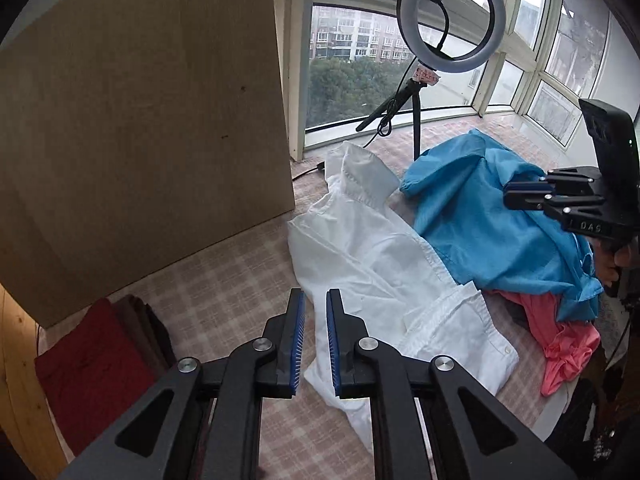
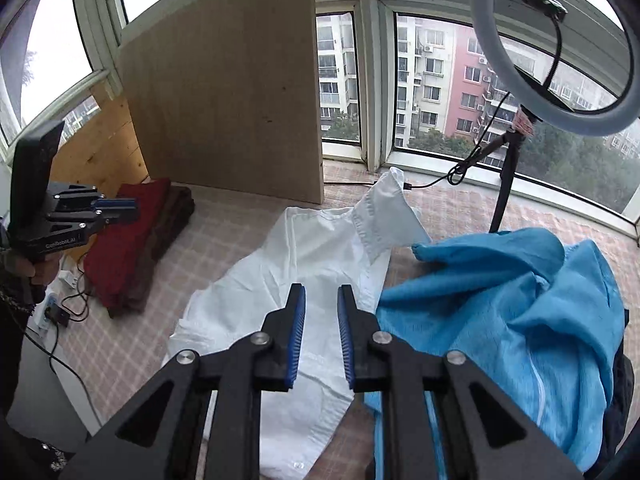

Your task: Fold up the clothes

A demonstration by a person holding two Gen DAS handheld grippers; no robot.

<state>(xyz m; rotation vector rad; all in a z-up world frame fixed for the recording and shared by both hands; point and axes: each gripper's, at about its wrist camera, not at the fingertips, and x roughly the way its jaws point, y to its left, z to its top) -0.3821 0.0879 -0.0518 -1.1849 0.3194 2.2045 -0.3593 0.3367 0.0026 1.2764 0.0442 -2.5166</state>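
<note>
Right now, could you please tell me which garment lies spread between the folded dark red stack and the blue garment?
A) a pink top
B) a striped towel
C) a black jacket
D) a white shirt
D: the white shirt lies open on the checked cover, with the dark red stack on one side and the crumpled blue garment on the other.

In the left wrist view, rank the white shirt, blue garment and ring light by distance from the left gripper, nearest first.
From the left gripper:
1. White shirt, right under and ahead of the fingertips.
2. Blue garment, farther, to the right.
3. Ring light, farthest, by the window.
</note>
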